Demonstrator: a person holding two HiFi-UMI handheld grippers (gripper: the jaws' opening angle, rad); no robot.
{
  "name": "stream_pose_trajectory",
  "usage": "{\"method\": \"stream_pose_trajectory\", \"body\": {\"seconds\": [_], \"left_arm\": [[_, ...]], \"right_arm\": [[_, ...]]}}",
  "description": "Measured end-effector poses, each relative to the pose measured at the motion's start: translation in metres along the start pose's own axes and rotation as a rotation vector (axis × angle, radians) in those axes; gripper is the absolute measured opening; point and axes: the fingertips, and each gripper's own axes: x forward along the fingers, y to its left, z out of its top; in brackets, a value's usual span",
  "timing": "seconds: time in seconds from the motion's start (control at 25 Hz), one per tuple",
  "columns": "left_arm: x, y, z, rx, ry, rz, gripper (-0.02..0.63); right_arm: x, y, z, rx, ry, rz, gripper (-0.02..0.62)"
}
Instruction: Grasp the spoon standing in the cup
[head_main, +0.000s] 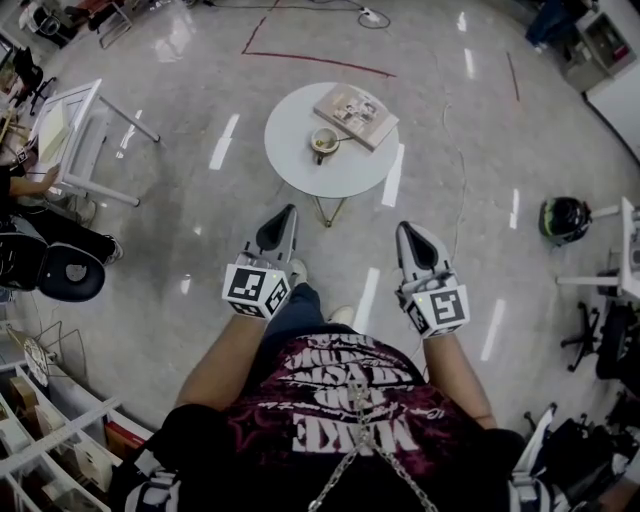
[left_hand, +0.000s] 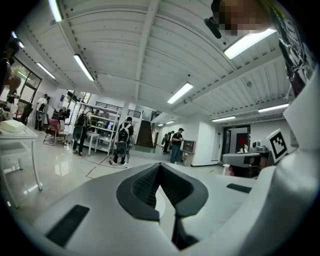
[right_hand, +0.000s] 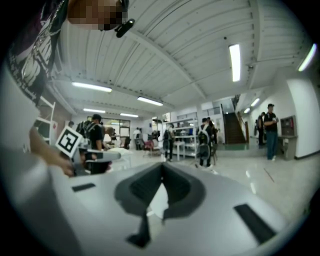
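My left gripper (left_hand: 160, 169), jaws pressed together at the tips, nothing between them; my right gripper (right_hand: 162, 169) the same, closed on nothing; both held out in front of my dark printed shirt (head_main: 350, 400), side by side and apart, over the glossy floor (head_main: 180, 230).

Well beyond the two grippers, across open floor, the small round white table (head_main: 290, 165) on thin legs; the cup (head_main: 324, 141) stands near its middle with the spoon (head_main: 321, 153) in it, too small to say how it leans; a book (head_main: 355, 115) lies just right of the cup, on the table's far right side.

A red tape line (head_main: 310, 60) crosses the floor beyond the table; a white desk (head_main: 75, 130) stands at far left.

Both gripper views look level into a bright hall, where people (left_hand: 122, 145) stand by shelves under strip lights.
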Motion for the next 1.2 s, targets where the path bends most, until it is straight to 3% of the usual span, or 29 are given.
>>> {"method": "stream_pose_trajectory", "body": {"seconds": [1.2], "left_arm": [[0.097,0.124,0.019,-0.023,0.044,-0.057,0.025]], "right_arm": [[0.157,-0.009,0.01,0.019,0.042,-0.035,0.03]]}}
